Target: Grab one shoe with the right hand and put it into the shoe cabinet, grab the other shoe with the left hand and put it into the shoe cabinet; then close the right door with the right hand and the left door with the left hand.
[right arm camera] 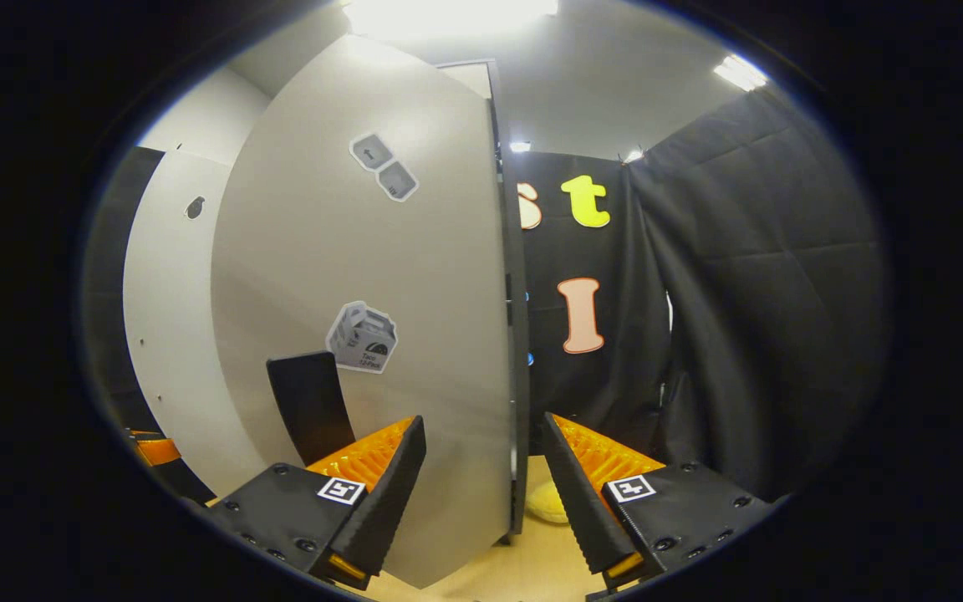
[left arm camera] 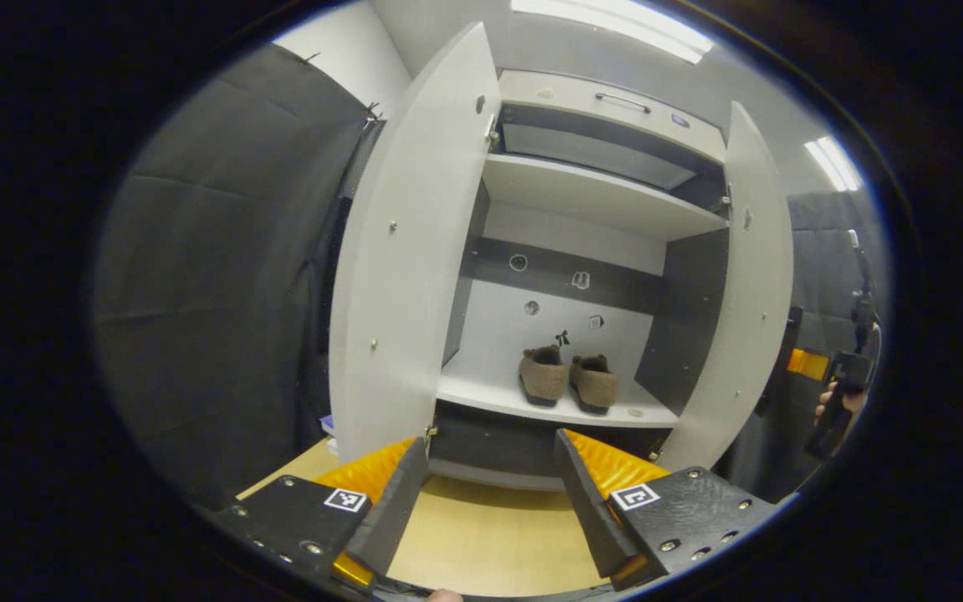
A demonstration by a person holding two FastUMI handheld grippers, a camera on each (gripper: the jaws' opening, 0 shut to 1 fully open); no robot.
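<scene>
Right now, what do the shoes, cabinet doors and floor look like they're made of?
Shoes: brown, matte, fuzzy, likely suede or felt with a fleecy collar.
Doors: smooth pale grey panels with dark edges, probably laminated board; small fittings dot the inner face.
Floor: light, faintly grained, wood or wood-look laminate.

The left gripper [left arm camera: 490, 485] hovers in front of the shoe cabinet [left arm camera: 590, 201], its two fingers spread wide with nothing between them, aimed at the open interior. The right gripper [right arm camera: 481, 485], held in a hand [left arm camera: 837, 405] off the cabinet's right side, is also spread apart and straddles the outer edge of the right door [right arm camera: 381, 318], neither finger visibly pressing on it.
</scene>
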